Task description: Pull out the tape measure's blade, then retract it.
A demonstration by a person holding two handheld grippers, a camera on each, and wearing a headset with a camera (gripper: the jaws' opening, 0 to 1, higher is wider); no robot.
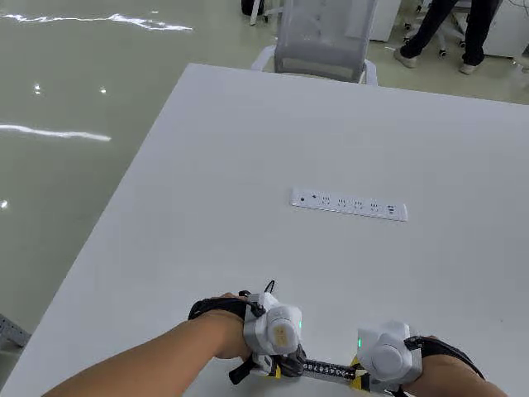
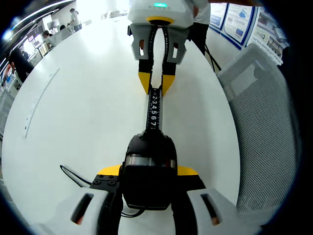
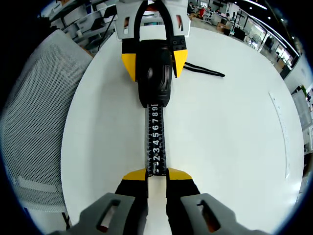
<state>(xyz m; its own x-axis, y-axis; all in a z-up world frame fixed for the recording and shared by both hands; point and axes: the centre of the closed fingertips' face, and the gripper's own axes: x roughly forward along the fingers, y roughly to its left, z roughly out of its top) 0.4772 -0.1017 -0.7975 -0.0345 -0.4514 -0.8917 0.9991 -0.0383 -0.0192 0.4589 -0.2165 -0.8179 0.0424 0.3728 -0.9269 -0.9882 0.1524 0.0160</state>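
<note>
Left gripper view: left gripper point(image 2: 149, 171) jaws clamp the tape measure point(image 2: 148, 188); right gripper point(image 2: 155, 84) jaws pinch its blade point(image 2: 153, 110) tip, partly drawn out; retraction seemingly not yet begun.

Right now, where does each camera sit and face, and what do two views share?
Head view: on the person's head, facing forward and down across the table; both forearms show.
Left gripper view: on the left gripper, facing the right gripper; own fingers clamp the tape measure case.
Right gripper view: on the right gripper, facing the left gripper; own fingers pinch the blade.
Both gripper views share case, blade, mesh chair.
</note>
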